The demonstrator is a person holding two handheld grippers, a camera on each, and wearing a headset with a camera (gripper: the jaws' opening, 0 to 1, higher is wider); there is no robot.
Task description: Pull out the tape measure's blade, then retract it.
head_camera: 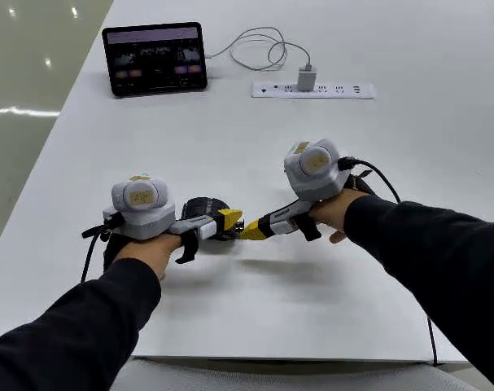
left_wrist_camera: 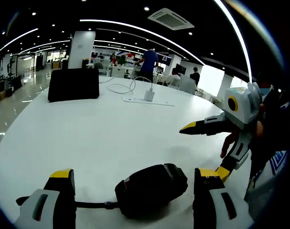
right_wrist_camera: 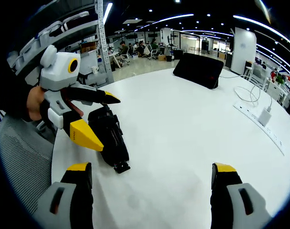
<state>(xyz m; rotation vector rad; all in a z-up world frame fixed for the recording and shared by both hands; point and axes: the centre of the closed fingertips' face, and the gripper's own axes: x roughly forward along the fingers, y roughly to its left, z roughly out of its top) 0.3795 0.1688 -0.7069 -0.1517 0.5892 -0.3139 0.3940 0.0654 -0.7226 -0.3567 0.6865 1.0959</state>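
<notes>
The tape measure, a black, rounded case with a matt, rubbery-looking shell, lies on the white desk with no blade drawn. Its long axis runs across the gap of my left tongs and points toward my right tongs. I judge the small tab at the end facing the right tongs to be the blade's hook. The left tongs are nearer: their grey, yellow-tipped jaws stand apart on either side of the case, not clamped on it. The right tongs also gape and hold nothing, near the tab end and aimed at it. A thin cord trails from the case's other end. Far back on the smooth desk, a dark tablet and a white power strip lie well apart from the work.
</notes>
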